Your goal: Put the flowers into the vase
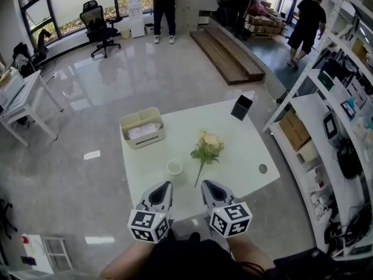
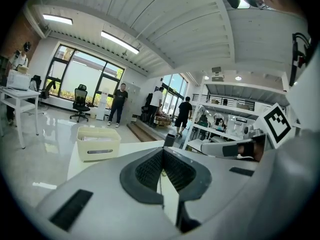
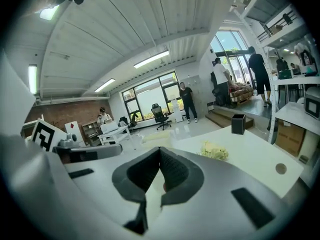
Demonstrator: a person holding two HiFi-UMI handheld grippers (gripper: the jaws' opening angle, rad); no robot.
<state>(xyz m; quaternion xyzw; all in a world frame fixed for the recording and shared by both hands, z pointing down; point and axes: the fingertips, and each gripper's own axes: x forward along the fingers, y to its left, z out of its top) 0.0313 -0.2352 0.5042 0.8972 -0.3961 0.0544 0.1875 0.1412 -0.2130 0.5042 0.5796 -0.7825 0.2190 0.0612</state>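
A small bunch of pale flowers [image 1: 207, 147] with a green stem lies flat in the middle of the white table [image 1: 239, 182]; the right gripper view shows the flowers [image 3: 215, 151] ahead and to the right. A small white round vase [image 1: 174, 167] stands just left of the stem. My left gripper [image 1: 165, 186] hovers at the table's near edge, just short of the vase, with its jaws shut and empty [image 2: 161, 150]. My right gripper [image 1: 207, 185] is beside it near the stem's end, also shut with nothing held [image 3: 160, 150].
A cream storage box [image 1: 141, 128] stands at the table's far left. A black box [image 1: 241, 107] sits at the far right corner and a small round disc [image 1: 263, 168] near the right edge. White shelving [image 1: 326, 127] runs along the right. People stand far off.
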